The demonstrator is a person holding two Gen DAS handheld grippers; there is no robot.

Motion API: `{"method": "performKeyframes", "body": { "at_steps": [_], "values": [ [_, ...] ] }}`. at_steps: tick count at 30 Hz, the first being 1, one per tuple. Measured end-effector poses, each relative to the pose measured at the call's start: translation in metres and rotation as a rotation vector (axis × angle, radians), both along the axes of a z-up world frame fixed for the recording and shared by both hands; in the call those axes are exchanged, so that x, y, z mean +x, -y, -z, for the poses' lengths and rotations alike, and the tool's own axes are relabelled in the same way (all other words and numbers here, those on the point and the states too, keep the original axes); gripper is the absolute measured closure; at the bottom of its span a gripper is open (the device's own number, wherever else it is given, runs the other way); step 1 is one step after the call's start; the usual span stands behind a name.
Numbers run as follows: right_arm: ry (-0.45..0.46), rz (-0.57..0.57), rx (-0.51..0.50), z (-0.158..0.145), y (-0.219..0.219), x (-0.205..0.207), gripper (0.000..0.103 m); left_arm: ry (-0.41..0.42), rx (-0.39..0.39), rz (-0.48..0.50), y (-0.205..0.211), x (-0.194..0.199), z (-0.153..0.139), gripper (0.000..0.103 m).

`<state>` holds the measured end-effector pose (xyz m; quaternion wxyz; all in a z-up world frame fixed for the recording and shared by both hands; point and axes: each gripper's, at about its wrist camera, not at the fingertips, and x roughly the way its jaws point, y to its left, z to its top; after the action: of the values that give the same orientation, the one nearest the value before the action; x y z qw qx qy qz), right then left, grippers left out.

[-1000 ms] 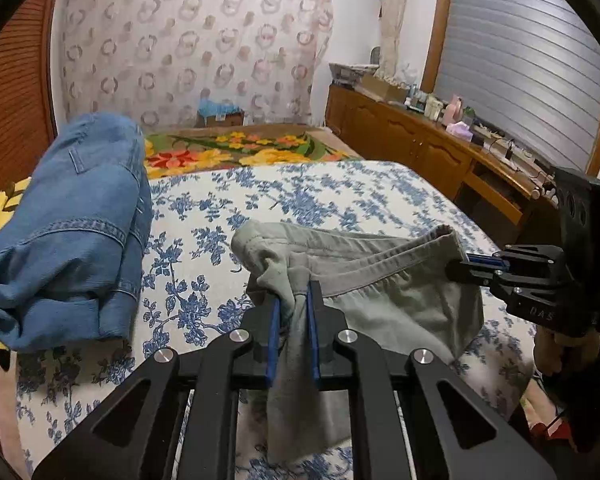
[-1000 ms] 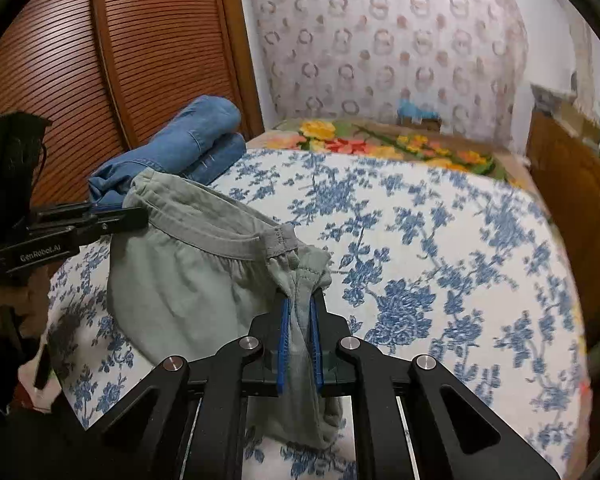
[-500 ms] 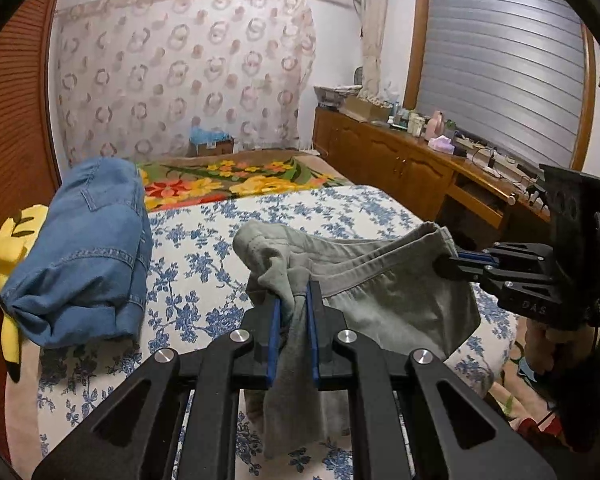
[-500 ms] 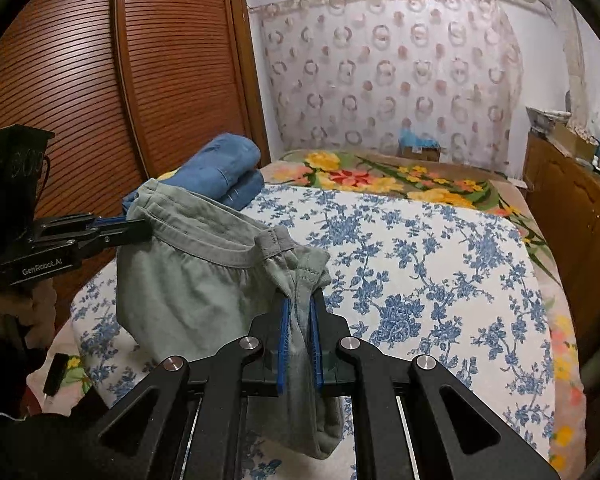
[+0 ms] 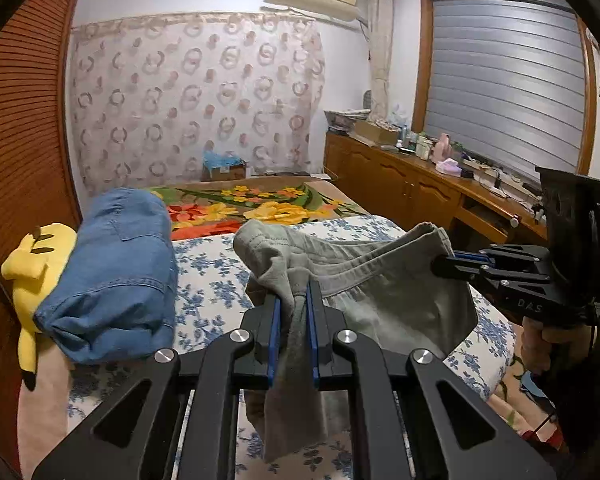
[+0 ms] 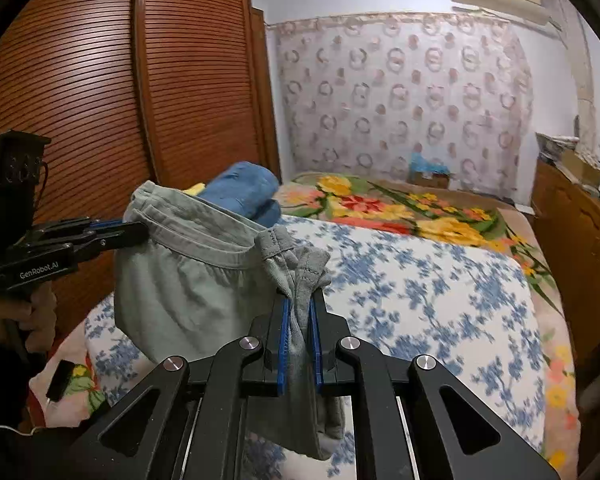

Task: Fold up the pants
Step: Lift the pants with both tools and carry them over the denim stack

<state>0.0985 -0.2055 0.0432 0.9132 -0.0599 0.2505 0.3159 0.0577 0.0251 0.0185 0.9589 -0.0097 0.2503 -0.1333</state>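
Note:
Grey-green pants [image 5: 384, 300] hang by the waistband above the bed, stretched between both grippers. My left gripper [image 5: 294, 292] is shut on one waistband corner, with cloth bunched between its blue pads. My right gripper [image 6: 300, 300] is shut on the other corner of the pants [image 6: 188, 280]. Each gripper shows in the other's view: the right gripper [image 5: 444, 266] at the right, the left gripper [image 6: 138, 230] at the left. The legs droop below both jaws toward the bedspread.
Folded blue jeans [image 5: 116, 276] lie on the bed's left side beside a yellow plush toy [image 5: 32, 264]. The bed has a blue-flowered spread [image 6: 420, 304] and a bright flowered blanket [image 5: 236, 208] behind. A wooden wardrobe [image 6: 100, 100] and a cluttered wooden counter [image 5: 428, 176] flank it.
Both grippers have risen with the pants, lifting the cloth higher off the bed. More of the room's walls and ceiling shows now. Both grips are unchanged.

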Motion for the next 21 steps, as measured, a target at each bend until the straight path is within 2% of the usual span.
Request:
{"method": "performKeyframes", "body": {
  "at_steps": [10, 21],
  "values": [
    [0.011, -0.089, -0.003, -0.003, -0.033, 0.046, 0.094, -0.004, 0.006, -0.087, -0.030, 0.010, -0.002, 0.090],
    [0.047, -0.161, -0.033, -0.012, -0.073, 0.125, 0.094, -0.020, -0.005, -0.188, -0.066, 0.046, -0.005, 0.090]
  ]
}}
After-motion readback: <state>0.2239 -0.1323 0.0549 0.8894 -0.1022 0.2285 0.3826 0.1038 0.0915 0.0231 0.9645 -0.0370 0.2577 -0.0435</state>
